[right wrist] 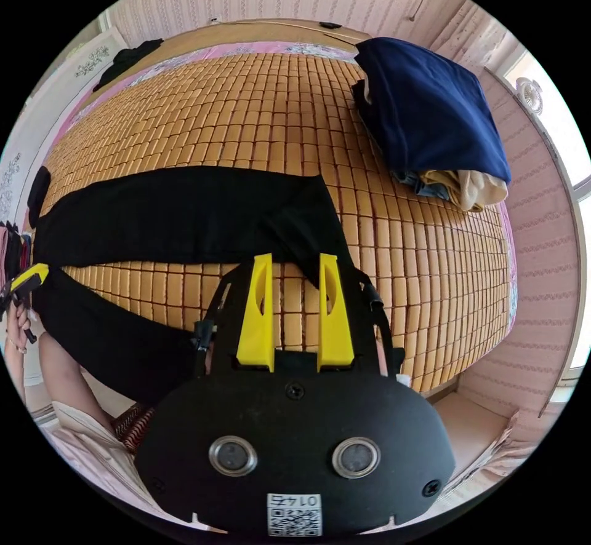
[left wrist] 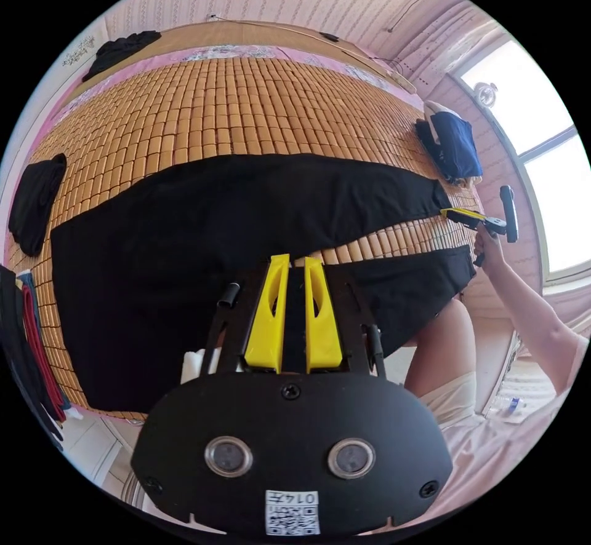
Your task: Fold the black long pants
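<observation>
Left gripper (left wrist: 294, 265) nearly closed, right gripper (right wrist: 295, 262) spread apart

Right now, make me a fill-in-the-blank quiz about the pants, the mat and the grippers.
1. The pants lie spread on a woven ____ mat.
2. The right hand-held gripper hovers with its jaws ____.
3. The two legs lie ____, with mat showing between them.
4. The stack of clothes has a ____ garment on top.

Missing words: bamboo; open; apart; navy

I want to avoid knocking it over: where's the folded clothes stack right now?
In the right gripper view, the folded clothes stack sits on the bamboo mat, beyond the black pants' hem end.
</observation>
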`<state>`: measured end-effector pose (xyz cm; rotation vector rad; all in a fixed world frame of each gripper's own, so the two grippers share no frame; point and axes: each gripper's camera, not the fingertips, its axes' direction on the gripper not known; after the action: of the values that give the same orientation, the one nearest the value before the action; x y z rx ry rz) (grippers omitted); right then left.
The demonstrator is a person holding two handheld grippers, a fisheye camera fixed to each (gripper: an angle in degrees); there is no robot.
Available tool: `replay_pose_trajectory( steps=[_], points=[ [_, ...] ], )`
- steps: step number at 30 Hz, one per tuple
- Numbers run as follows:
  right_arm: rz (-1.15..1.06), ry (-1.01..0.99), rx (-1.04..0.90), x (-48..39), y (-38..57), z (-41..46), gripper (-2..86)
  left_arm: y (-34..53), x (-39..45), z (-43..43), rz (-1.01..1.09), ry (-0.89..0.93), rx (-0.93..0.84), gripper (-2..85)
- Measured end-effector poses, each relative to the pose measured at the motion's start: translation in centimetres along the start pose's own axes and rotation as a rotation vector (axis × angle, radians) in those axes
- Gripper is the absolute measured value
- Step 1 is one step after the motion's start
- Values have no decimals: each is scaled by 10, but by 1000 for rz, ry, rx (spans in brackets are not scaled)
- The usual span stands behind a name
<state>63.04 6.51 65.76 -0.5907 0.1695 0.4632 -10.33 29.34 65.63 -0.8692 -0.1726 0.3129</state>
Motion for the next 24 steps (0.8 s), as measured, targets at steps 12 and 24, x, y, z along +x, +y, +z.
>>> replay_pose_trajectory(
  steps=[12,24],
  points=[
    [92,-212,-20,96,-17,-9,-1,10,-69,12,-81,53,-31,27],
    [491,-367,167,187,67,-11,14,106,-155,-92,-225,102,213,51]
  ],
)
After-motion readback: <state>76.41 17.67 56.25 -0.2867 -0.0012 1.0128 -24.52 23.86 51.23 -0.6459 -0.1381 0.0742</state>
